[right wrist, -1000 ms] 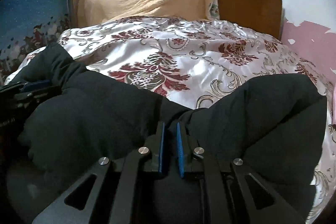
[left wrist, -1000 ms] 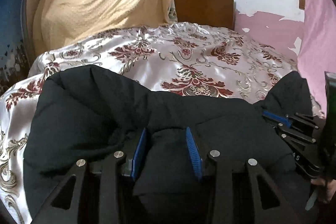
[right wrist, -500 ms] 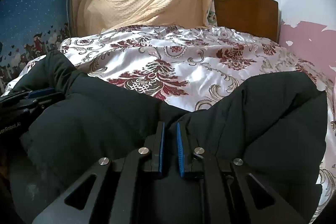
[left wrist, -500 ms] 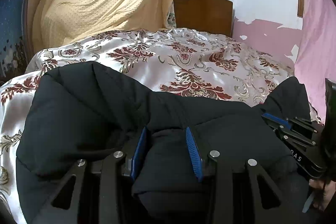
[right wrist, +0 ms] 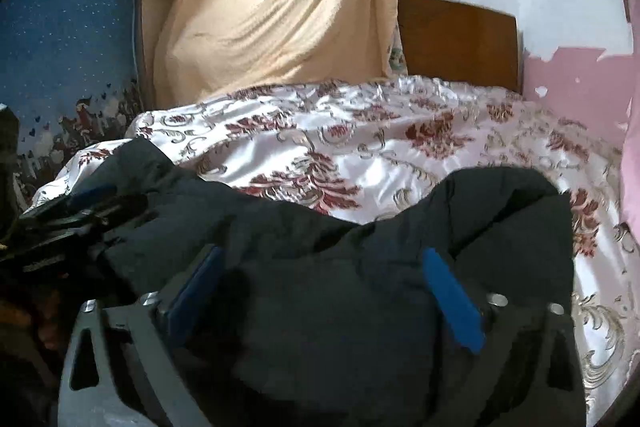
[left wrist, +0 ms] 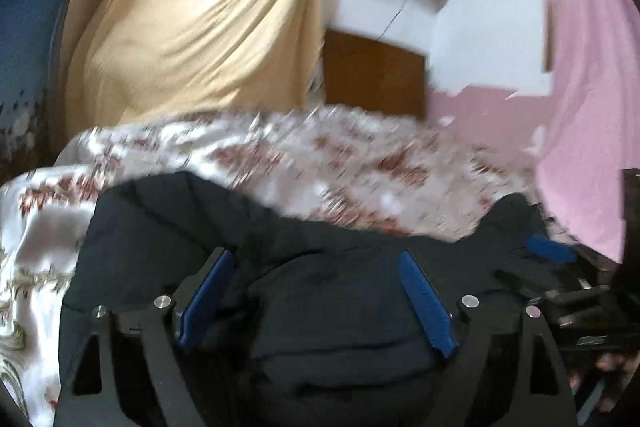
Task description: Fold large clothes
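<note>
A bed with a glossy white-and-maroon floral satin cover carries the bulky black padded jacket at its near edge. Both the left tongs and right tongs gape wide, holding nothing; regrip a thick hem deeply before folding farward.

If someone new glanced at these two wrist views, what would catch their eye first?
First, the bulky black jacket heaped along the near edge of the bed, filling the lower half of both views. Over it, the left gripper and the right gripper both stand wide open, their blue pads apart with padded fabric bulging between them. Behind lies the shiny floral bedspread, with a cream cloth hanging at the head of the bed.
</note>
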The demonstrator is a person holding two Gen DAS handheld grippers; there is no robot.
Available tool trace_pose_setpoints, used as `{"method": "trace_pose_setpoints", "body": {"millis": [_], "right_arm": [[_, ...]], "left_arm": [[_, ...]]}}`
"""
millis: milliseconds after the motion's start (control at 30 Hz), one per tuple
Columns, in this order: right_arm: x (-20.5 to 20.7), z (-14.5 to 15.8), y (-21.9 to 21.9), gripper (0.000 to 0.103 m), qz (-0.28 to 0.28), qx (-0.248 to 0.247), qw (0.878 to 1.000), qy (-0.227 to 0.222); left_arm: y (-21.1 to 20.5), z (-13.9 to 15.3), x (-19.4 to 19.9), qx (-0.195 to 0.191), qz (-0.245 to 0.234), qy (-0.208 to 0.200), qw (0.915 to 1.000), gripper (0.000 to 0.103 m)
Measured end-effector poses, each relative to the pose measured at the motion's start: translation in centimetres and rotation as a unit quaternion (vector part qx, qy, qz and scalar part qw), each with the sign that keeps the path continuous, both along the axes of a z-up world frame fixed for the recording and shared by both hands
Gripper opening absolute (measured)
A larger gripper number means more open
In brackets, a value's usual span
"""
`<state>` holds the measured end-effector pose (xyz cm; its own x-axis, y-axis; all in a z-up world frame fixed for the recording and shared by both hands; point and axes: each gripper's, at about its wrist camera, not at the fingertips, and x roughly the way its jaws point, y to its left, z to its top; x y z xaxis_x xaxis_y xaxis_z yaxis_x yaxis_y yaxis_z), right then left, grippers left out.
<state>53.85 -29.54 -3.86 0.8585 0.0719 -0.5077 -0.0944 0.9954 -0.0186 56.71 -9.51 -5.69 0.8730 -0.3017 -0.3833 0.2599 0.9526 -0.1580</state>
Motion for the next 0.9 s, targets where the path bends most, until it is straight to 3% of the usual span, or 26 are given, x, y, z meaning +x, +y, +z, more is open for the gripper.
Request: {"method": "trace_pose_setpoints", "body": {"millis": [67,133,267,433,900], "right_arm": [[-0.1,0.0,0.4,0.099,-0.001,-0.015,1.0,-0.002],[0.3,-0.5,0.6,0.099,-0.007,-0.027,1.0,0.013],[1.1,-1.6,0.2,0.099,-0.029,-0.05,0.998,0.037],[2.4,-3.1,-2.1,0.101,-0.03,0.009,0.996,0.079],[2.8,-4.5,-1.7,0.102,-0.042,0.004,0.996,0.084]], "left_arm": [[-0.9,0.1,-0.1,0.024,-0.006,-0.002,0.9997,0.088],[-2.0,-0.9,1.5,0.069,0.018,0.047,0.9963,0.09],[-1.1,-1.9,3.2,0.051,0.015,0.102,0.9934,0.09],[-2.1,-2.6,3.5,0.085,0.021,0.112,0.9899,0.094],[-2.0,-3.1,3.3,0.077,0.015,0.117,0.99,0.103]]}}
